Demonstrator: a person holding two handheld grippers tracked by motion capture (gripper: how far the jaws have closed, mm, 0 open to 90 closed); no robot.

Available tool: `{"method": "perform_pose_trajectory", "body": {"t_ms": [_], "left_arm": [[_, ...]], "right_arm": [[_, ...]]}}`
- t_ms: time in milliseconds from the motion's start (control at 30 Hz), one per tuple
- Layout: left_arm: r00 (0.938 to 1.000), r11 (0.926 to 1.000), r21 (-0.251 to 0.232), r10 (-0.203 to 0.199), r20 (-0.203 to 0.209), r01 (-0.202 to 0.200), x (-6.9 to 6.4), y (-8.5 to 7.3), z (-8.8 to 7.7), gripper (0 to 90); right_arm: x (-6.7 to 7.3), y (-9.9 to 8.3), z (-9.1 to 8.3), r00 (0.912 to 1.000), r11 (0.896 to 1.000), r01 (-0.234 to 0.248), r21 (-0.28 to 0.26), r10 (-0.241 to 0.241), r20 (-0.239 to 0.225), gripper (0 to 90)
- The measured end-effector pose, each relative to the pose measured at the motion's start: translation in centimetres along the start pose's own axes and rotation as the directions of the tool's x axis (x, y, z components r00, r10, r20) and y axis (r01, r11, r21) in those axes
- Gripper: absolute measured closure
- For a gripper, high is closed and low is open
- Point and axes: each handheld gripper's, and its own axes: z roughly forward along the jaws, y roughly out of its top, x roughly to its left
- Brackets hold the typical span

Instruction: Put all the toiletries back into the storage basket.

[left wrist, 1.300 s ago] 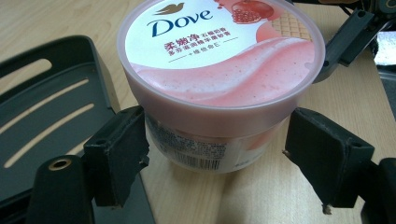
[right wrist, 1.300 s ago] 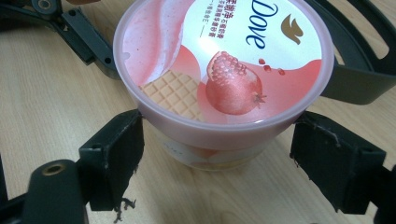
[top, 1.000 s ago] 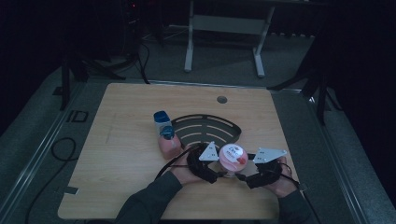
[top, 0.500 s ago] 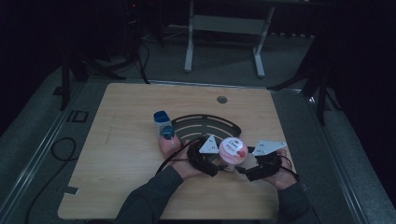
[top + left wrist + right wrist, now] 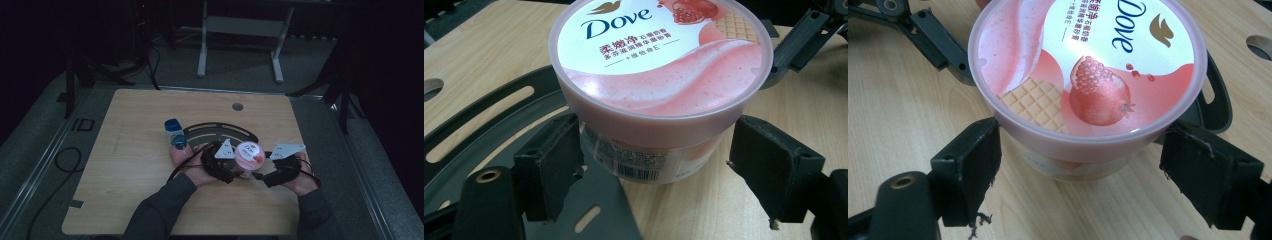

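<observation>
While both grippers have closed in on the tub (image 5: pixel 249 154) over the last second in the high view, it sits at the rack's (image 5: pixel 220 129) front edge. Left gripper (image 5: pixel 651 165): jaws open, straddling tub (image 5: pixel 659 85), near contact. Right gripper (image 5: pixel 1075 165): same, so the two-sided grasp looks imminent.

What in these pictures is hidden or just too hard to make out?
- Tub: in the left gripper view its lid overhangs the left claw, so whether the pads touch the wall is unclear. The same goes for the right claw in the right gripper view.
- Small print on the tub's side label is blurred.
- Blue-capped bottle: too small and dim in the high view to read.
- Black rack: its near part is hidden behind the hands.
</observation>
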Motion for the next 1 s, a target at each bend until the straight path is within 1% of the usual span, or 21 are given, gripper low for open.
{"method": "perform_pose_trajectory", "body": {"t_ms": [167, 267, 300, 400, 433, 500, 600, 633, 733, 767, 800, 833, 867, 1000], "left_arm": [[1.0, 1.0, 0.008, 0.0, -0.005, 0.0, 0.6, 0.2, 0.0, 20.8], [0.9999, 0.9999, -0.003, -0.01, -0.005, 0.01, 0.9, 0.4, 0.1, 20.8], [1.0, 1.0, 0.001, -0.007, -0.007, 0.007, 1.0, 0.4, 0.0, 20.8], [0.9998, 0.9999, -0.003, -0.017, -0.012, 0.016, 1.4, 0.6, 0.1, 20.8], [0.9997, 0.9998, -0.001, -0.019, -0.014, 0.019, 1.5, 0.7, 0.1, 20.8], [0.9997, 0.9998, 0.001, -0.019, -0.018, 0.019, 1.6, 0.8, 0.1, 20.8], [0.9991, 0.9996, 0.007, -0.029, -0.031, 0.029, 2.1, 0.9, 0.2, 20.8], [0.999, 0.9994, 0.004, -0.033, -0.03, 0.034, 2.2, 0.8, 0.2, 20.8], [0.998, 0.9982, -0.011, -0.059, -0.021, 0.059, 2.5, 0.6, 0.2, 20.8], [0.9981, 0.9984, -0.003, -0.056, -0.026, 0.056, 2.6, 0.7, 0.3, 20.8], [0.9982, 0.999, 0.006, -0.045, -0.039, 0.045, 2.6, 0.7, 0.3, 20.8], [0.9981, 0.999, 0.012, -0.043, -0.045, 0.043, 2.5, 0.7, 0.4, 20.8], [0.998, 0.9989, 0.017, -0.043, -0.048, 0.044, 2.6, 0.7, 0.4, 20.8], [0.9971, 0.9983, 0.018, -0.054, -0.053, 0.055, 3.0, 0.6, 0.6, 20.8]], "right_arm": [[-0.5, 0.4, 0.2, 0.9999, 1.0, 0.014, 0.006, -0.014, 0.0, 16.9], [-0.9, 0.7, 0.2, 0.9998, 1.0, 0.018, 0.002, -0.018, 0.0, 17.0], [-1.0, 0.8, 0.2, 0.9999, 1.0, 0.017, 0.003, -0.017, -0.002, 17.0], [-1.6, 1.0, 0.2, 0.9997, 1.0, 0.023, 0.001, -0.023, -0.009, 17.1], [-1.8, 1.1, 0.3, 0.9997, 1.0, 0.018, 0.001, -0.018, -0.015, 17.2], [-2.1, 1.3, 0.3, 0.9996, 1.0, 0.021, 0.003, -0.021, -0.016, 17.8], [-2.5, 1.5, 0.3, 0.9993, 0.999, 0.034, 0.009, -0.034, -0.014, 20.6], [-2.6, 1.6, 0.3, 0.9991, 0.999, 0.041, 0.01, -0.041, -0.012, 21.1], [-3.0, 1.8, 0.5, 0.9987, 0.999, 0.045, 0.013, -0.044, -0.025, 21.2], [-3.2, 1.9, 0.5, 0.9987, 0.999, 0.042, 0.009, -0.041, -0.031, 21.2], [-3.2, 2.0, 0.6, 0.9985, 0.999, 0.047, 0.014, -0.046, -0.028, 21.2], [-3.3, 2.1, 0.8, 0.9984, 0.998, 0.052, 0.026, -0.051, -0.025, 21.1], [-3.3, 2.1, 1.0, 0.9983, 0.998, 0.053, 0.035, -0.052, -0.026, 21.1], [-3.7, 2.2, 1.4, 0.9982, 0.998, 0.054, 0.04, -0.053, -0.029, 20.9]]}}
